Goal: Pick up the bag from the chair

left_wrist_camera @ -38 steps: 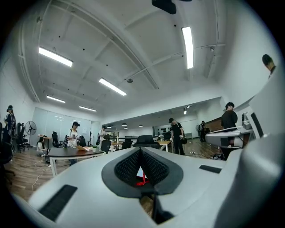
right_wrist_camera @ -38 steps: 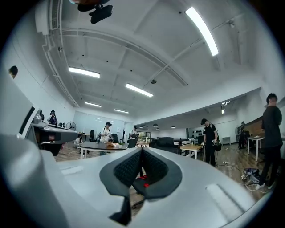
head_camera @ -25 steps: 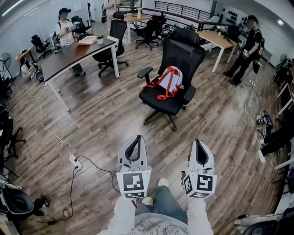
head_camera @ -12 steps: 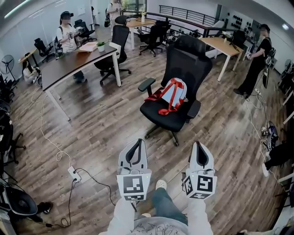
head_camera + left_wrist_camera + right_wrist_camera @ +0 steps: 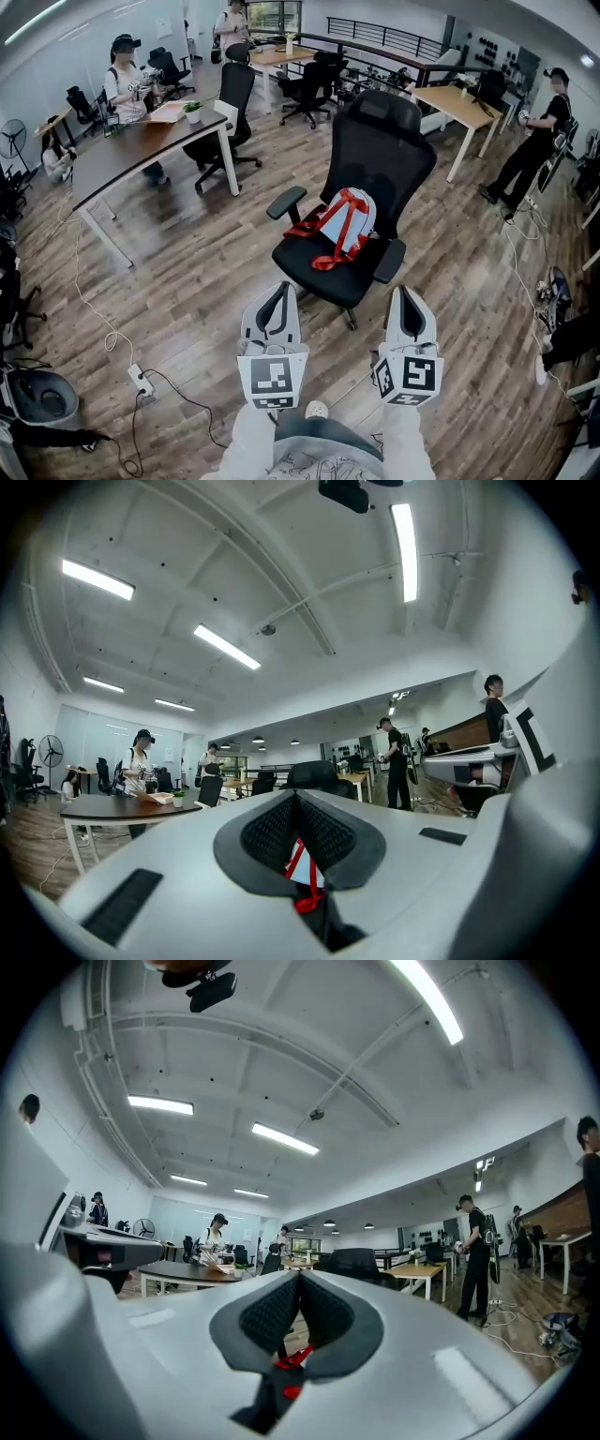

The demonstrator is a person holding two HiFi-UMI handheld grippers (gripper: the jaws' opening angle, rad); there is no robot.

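Head view | red-strapped pale backpack (image 5: 345, 225) sits on black office chair (image 5: 380, 155) | left gripper (image 5: 275, 292), right gripper (image 5: 405, 295): fingers together, empty

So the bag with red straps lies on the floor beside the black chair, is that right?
Not quite. The bag with red straps lies on the seat of the black chair, not beside it. The head view shows this.

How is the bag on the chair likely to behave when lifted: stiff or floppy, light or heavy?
The bag slumps against the backrest like soft fabric, so it will probably sag when lifted. Its loose red straps sprawl over the seat and may dangle or snag. It looks small, so likely light; contents are unseen.
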